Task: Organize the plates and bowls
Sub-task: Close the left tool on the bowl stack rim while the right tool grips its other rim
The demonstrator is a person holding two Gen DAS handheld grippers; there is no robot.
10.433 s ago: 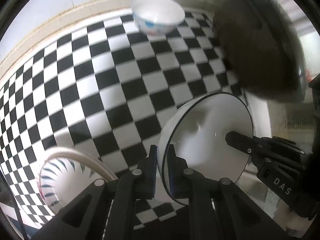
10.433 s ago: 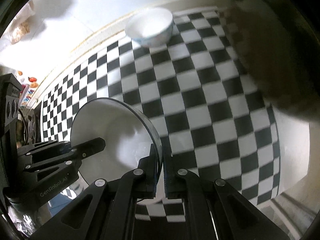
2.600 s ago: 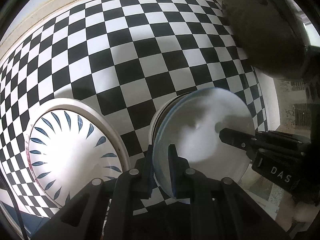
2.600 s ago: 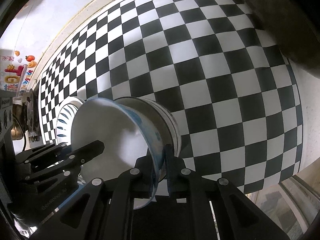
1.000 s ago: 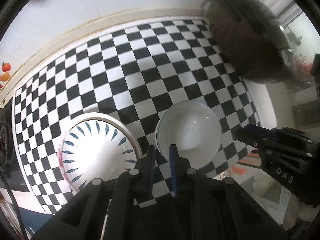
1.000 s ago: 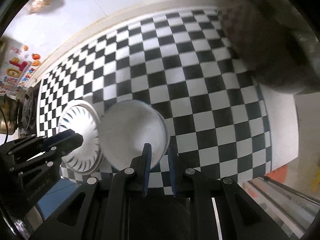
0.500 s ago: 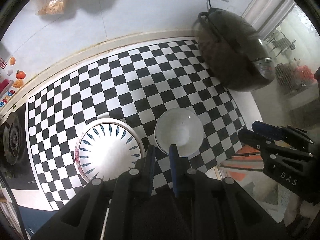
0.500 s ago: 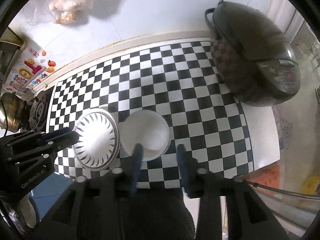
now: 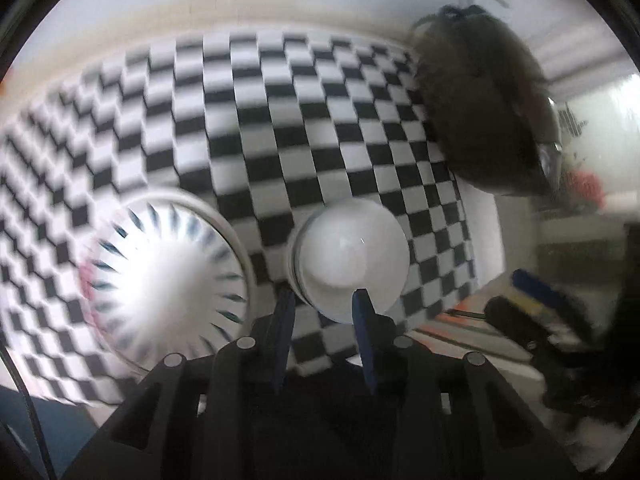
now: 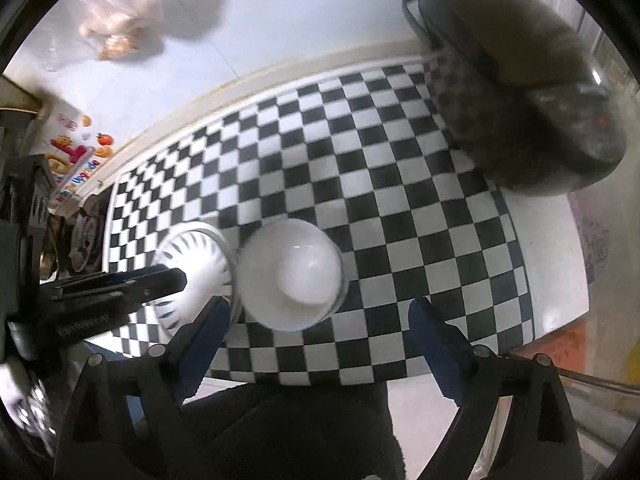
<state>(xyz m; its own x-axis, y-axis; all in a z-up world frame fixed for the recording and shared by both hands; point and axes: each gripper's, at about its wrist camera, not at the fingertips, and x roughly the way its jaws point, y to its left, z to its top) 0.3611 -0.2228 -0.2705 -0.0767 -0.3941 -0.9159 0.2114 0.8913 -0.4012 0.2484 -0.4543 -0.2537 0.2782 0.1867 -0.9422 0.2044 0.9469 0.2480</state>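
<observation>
Both claws agape above stacked bowls (image 10: 290, 276)

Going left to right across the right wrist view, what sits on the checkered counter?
patterned plate → white bowl → dark cooker

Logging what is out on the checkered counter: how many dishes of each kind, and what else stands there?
White plates with blue petal pattern: 1
White bowl stacks (nested, exact number unclear): 1
Dark rounded cooker at the back right: 1
Total: 3
Both grippers, left and right, are open and empty.
</observation>
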